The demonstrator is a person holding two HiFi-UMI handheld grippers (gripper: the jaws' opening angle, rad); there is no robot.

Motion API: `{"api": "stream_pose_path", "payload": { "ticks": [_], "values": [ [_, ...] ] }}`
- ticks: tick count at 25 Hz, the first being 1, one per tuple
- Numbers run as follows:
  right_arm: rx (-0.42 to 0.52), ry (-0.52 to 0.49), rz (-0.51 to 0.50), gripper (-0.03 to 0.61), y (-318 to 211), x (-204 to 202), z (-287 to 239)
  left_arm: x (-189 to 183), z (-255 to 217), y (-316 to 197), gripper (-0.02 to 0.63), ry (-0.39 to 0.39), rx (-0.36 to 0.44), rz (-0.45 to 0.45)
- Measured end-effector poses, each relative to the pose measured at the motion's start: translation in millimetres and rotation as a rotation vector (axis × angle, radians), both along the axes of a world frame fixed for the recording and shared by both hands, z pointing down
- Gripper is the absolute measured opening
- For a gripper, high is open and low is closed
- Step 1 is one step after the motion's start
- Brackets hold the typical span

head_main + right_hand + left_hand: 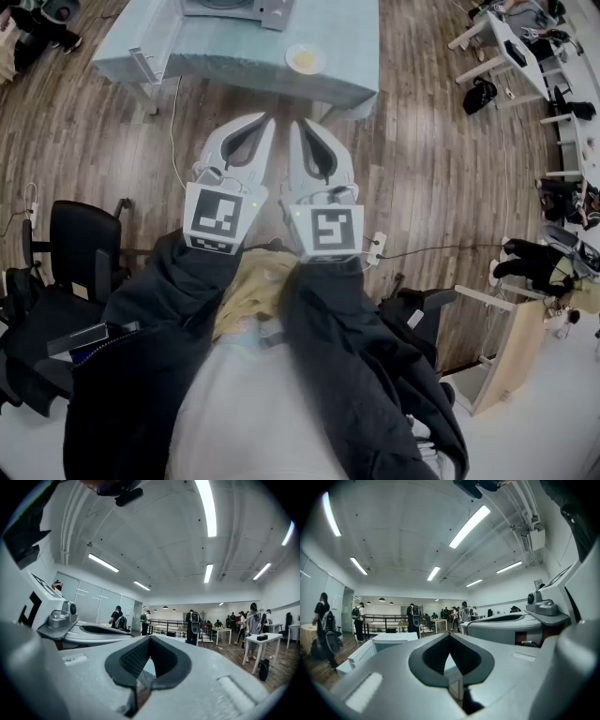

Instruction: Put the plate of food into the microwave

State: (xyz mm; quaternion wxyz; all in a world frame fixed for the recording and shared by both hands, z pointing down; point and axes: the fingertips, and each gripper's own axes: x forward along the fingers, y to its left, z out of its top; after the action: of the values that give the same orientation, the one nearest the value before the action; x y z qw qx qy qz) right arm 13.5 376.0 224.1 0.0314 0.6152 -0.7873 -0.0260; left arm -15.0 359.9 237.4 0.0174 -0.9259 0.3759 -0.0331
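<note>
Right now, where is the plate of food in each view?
Head view: plate of food at top centre, near the front edge of the blue-clothed table.
Left gripper view: not made out.
Right gripper view: not made out.
Shared landmark: that table, also low left in the left gripper view.

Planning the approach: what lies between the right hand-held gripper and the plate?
Head view: only wooden floor, then the table's blue cloth before the plate.

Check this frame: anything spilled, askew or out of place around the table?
Nothing stands out. The plate of food sits flat on the table near its front edge, with no spill visible. The left tool and right tool are shut and empty, side by side, short of the table.
</note>
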Motion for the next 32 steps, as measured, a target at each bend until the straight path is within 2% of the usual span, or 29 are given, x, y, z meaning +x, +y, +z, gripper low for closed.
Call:
{"api": "stream_pose_path", "payload": {
  "ticks": [9, 16, 25, 32],
  "values": [
    [0.001, -0.035, 0.014, -0.006, -0.2, 1.9, 0.5, -2.3, 3.1, -2.6, -0.003, -0.001, -0.009, 0.008],
    [0.011, -0.024, 0.004, -0.005, 0.4, 1.5, 4.6, -2.9, 9.8, -2.8, -0.003, -0.008, -0.03, 0.01],
    [-0.033, -0.017, -0.01, -0.001, -4.3, -16.1, 25.5, -25.5, 21.1, -9.1, -0.002, -0.007, -0.048, 0.003],
    [-0.076, 0.0, 0.043, 0.0, -7.9, -22.5, 43.3, -49.8, 33.1, -14.3, -0.002, -0.003, -0.077, 0.011]
  ]
}}
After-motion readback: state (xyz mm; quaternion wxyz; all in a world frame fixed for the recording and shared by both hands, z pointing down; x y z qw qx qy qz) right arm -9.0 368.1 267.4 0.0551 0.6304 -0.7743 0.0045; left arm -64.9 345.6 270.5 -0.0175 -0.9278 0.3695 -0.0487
